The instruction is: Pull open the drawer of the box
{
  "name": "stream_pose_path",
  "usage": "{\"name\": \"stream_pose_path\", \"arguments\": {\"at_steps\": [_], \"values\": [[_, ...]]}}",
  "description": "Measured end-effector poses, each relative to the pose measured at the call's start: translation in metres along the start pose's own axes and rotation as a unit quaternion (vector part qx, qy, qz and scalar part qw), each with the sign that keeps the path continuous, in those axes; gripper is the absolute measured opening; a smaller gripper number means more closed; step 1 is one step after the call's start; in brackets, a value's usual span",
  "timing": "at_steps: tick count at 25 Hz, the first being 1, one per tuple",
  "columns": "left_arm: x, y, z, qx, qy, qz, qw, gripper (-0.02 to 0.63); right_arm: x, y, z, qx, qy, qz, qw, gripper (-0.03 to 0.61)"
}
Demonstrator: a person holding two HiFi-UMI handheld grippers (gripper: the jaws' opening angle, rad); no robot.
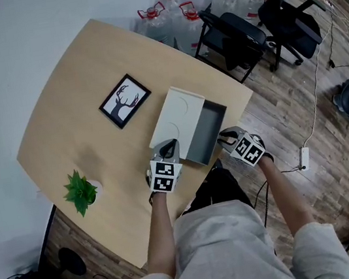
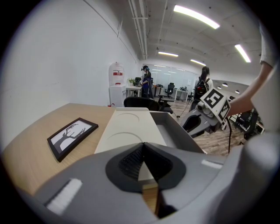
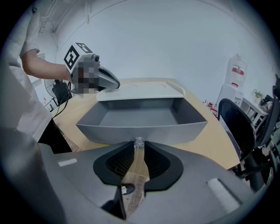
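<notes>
Wooden table, box drawer open, right gripper fingers clamped on knob, left gripper fingers together.

- My left gripper had a smooth grey shell, with black ribbed pads set in a black surround.
- My right gripper matched it in grey and black.
- Each carried a white cube printed with black square markers.
- I wore a light grey short-sleeved shirt.
</notes>
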State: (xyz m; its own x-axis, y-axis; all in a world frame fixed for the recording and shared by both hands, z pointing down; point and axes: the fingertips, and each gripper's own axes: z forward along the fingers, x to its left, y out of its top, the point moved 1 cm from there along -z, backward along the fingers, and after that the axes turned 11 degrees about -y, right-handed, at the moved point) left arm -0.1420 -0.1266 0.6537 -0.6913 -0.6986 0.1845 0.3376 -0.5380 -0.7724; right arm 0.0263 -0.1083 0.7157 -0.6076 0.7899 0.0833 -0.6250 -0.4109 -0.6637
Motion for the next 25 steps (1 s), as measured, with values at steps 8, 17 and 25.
{"name": "stream_pose_path", "arguments": {"at_steps": [8, 17, 25], "values": [[0.000, -0.001, 0.000, 0.001, 0.001, 0.004, 1.0000, 0.052, -0.002, -0.013, -0.009, 0.009, 0.000, -0.001, 1.000, 0.072], [0.000, -0.002, 0.001, 0.002, 0.001, 0.004, 1.0000, 0.052, -0.004, -0.025, -0.015, 0.008, 0.002, 0.002, 1.000, 0.072], [0.000, -0.001, 0.001, 0.004, 0.003, 0.003, 1.0000, 0.052, -0.005, -0.021, -0.018, 0.002, -0.003, 0.010, 1.000, 0.072]]}}
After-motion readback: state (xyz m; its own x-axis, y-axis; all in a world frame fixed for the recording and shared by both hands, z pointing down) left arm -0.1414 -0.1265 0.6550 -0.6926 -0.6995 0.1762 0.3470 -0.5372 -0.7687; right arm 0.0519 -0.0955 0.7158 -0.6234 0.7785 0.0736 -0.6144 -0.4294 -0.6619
